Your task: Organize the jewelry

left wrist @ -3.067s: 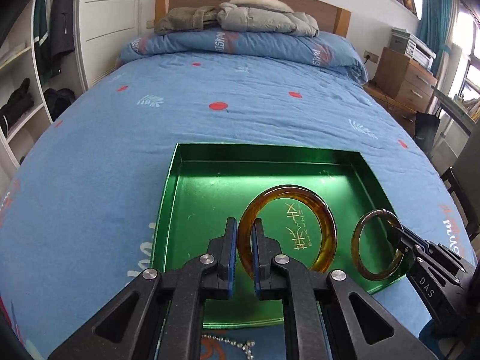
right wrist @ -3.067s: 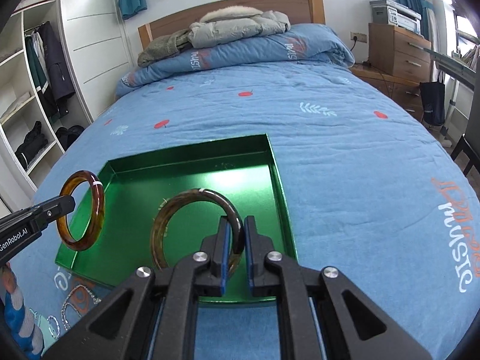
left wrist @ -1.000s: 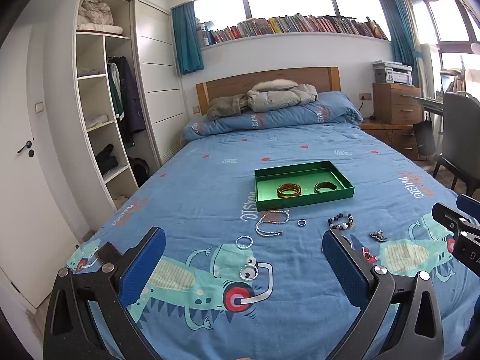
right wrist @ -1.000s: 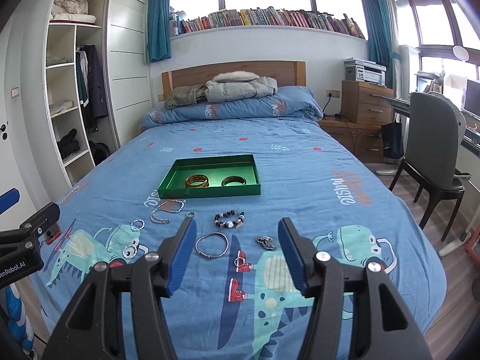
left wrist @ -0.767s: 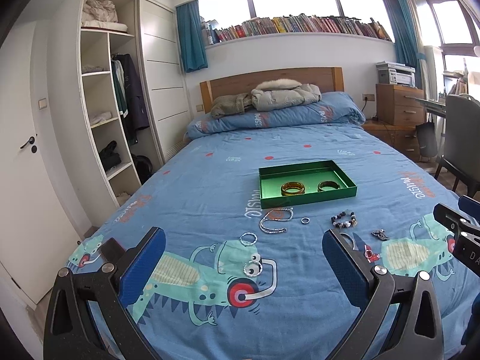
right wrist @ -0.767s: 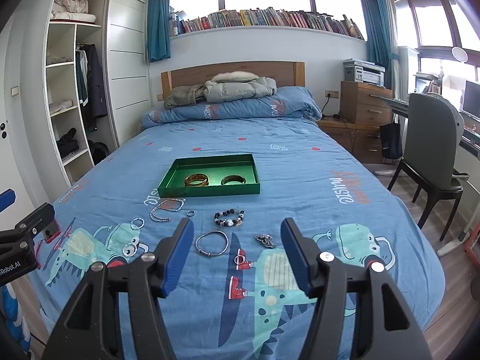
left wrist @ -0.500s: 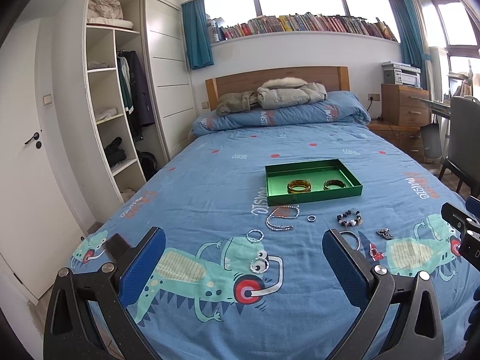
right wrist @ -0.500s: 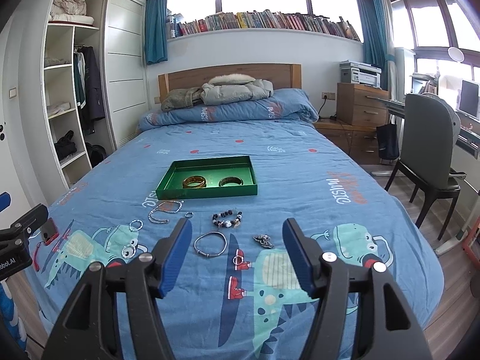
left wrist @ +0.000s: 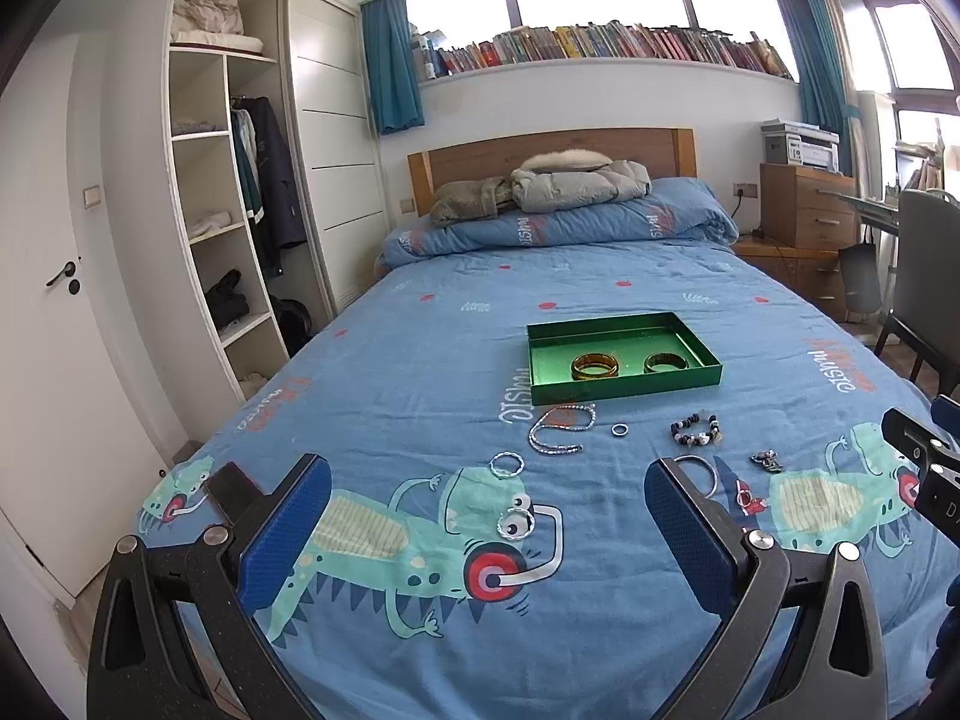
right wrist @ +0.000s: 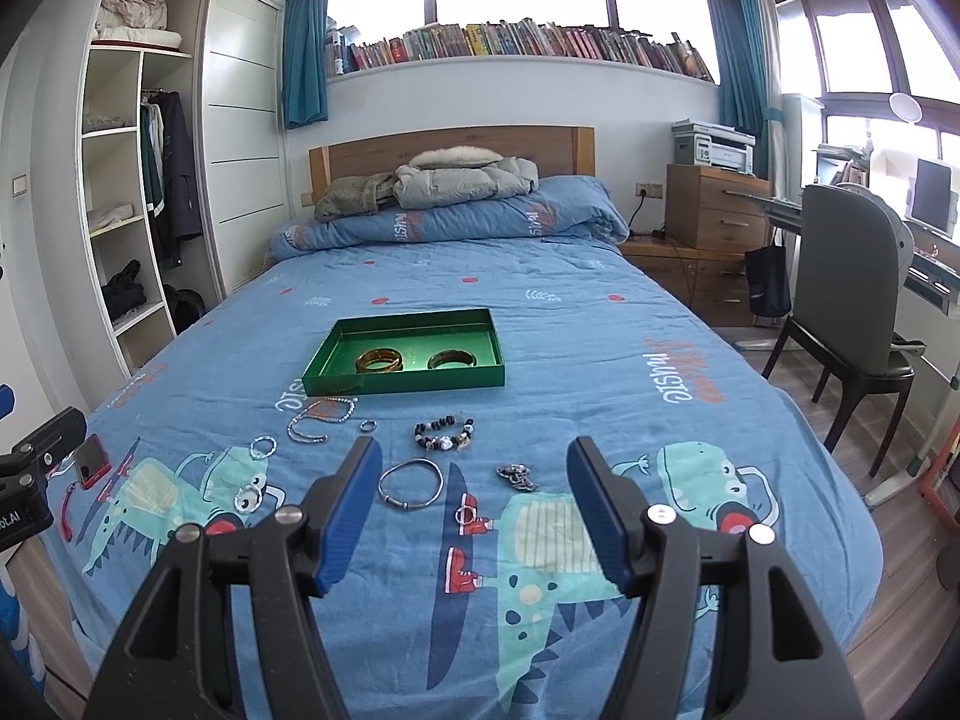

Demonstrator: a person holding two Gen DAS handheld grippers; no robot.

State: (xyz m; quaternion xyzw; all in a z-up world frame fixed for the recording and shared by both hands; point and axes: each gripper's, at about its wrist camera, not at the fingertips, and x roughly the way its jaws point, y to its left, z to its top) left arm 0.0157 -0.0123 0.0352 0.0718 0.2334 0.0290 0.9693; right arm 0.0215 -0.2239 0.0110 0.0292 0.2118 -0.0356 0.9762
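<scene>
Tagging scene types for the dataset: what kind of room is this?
A home bedroom, almost certainly. A made bed with a wooden headboard fills the view, an open wardrobe holds clothes, and a bookshelf runs under the window.

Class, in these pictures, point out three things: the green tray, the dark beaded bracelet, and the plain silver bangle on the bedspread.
green tray (right wrist: 408,383), right wrist view, on its near outer wall.
dark beaded bracelet (right wrist: 443,433), right wrist view, on its middle beads.
plain silver bangle (right wrist: 390,478), right wrist view, on its left rim.

Tray (right wrist: 408,386) lay mid-bed (right wrist: 600,360), two bangles (right wrist: 380,360) side by side inside; loose jewelry (right wrist: 444,433) scattered before tray.
</scene>
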